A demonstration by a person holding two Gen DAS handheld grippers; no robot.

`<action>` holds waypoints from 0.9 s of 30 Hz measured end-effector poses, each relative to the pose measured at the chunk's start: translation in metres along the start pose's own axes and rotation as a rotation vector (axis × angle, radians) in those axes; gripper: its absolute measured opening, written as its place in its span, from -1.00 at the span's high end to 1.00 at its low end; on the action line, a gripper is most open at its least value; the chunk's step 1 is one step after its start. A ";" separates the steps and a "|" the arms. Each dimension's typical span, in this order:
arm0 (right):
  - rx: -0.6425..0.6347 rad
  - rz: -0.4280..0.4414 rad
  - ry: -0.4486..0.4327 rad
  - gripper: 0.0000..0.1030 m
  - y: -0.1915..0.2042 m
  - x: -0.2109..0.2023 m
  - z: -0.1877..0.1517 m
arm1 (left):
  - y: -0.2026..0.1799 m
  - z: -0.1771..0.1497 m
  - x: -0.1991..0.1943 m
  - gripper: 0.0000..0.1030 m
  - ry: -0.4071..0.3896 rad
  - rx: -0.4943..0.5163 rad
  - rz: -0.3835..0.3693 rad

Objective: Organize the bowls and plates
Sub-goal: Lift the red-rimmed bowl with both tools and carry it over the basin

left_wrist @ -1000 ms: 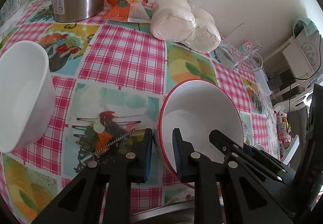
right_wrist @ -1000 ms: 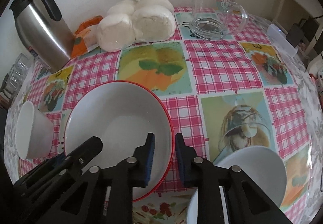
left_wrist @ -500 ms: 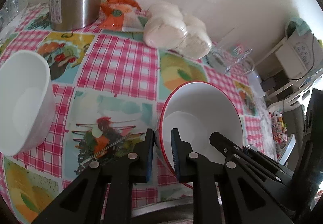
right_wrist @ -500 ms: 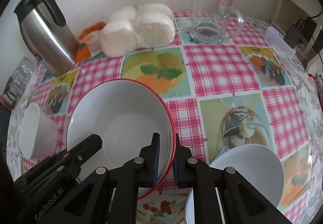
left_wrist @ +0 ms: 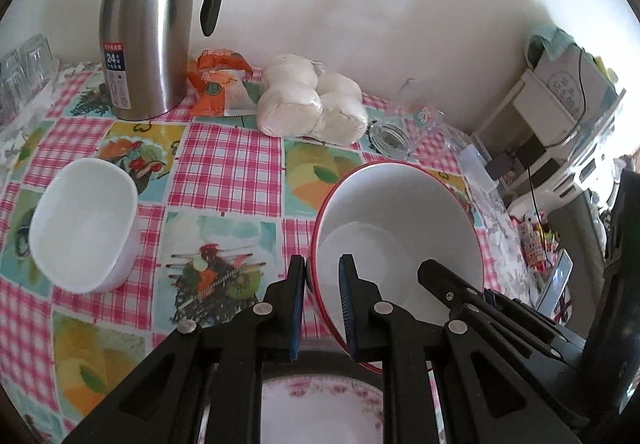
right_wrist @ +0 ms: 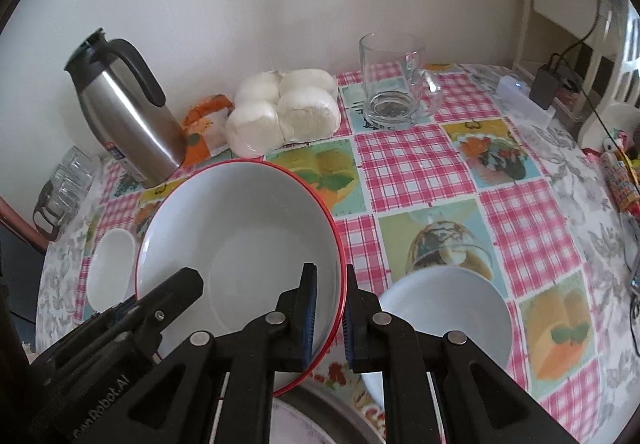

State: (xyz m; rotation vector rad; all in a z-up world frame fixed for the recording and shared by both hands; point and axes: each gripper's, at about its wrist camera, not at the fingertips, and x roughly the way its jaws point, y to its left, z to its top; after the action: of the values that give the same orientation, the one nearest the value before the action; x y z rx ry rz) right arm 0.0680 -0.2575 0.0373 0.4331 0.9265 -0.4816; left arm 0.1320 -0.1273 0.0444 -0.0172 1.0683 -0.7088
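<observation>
Left wrist view: my left gripper (left_wrist: 322, 296) pinches the red-rimmed bowl's (left_wrist: 396, 220) near-left rim; my right gripper (right_wrist: 330, 308) pinches the opposite rim. Bowl is tilted, apparently off the tablecloth (left_wrist: 228, 164). Risks, judged: uneven hands twist it loose; it drops onto the flowered plate (left_wrist: 320, 404) just beneath.

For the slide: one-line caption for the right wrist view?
Both grippers' fingers clamp opposite rims of the red-rimmed bowl, beside a white bowl.

red-rimmed white bowl (left_wrist: 400, 220), pink-checked fruit-print tablecloth (left_wrist: 228, 164), steel flask (left_wrist: 144, 32)
</observation>
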 end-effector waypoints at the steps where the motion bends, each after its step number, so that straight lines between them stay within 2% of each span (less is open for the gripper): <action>1: -0.001 -0.003 -0.008 0.76 0.000 -0.005 -0.003 | -0.001 -0.002 -0.003 0.66 0.001 -0.001 -0.004; 4: 0.005 -0.002 -0.030 0.75 0.000 -0.022 -0.012 | -0.002 -0.009 -0.016 0.66 -0.007 -0.012 -0.014; 6: 0.004 0.001 -0.041 0.75 0.002 -0.033 -0.019 | -0.007 -0.014 -0.025 0.66 -0.022 0.008 0.012; 14: 0.018 0.034 -0.094 0.75 0.004 -0.067 -0.050 | -0.011 -0.031 -0.057 0.66 -0.045 0.035 0.033; 27: 0.099 0.150 -0.117 0.75 -0.004 -0.080 -0.113 | -0.009 -0.069 -0.079 0.67 -0.019 0.091 0.094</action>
State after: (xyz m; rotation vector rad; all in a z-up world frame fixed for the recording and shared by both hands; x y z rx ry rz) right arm -0.0484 -0.1826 0.0434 0.5542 0.7535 -0.4127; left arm 0.0495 -0.0702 0.0750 0.1035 1.0108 -0.6708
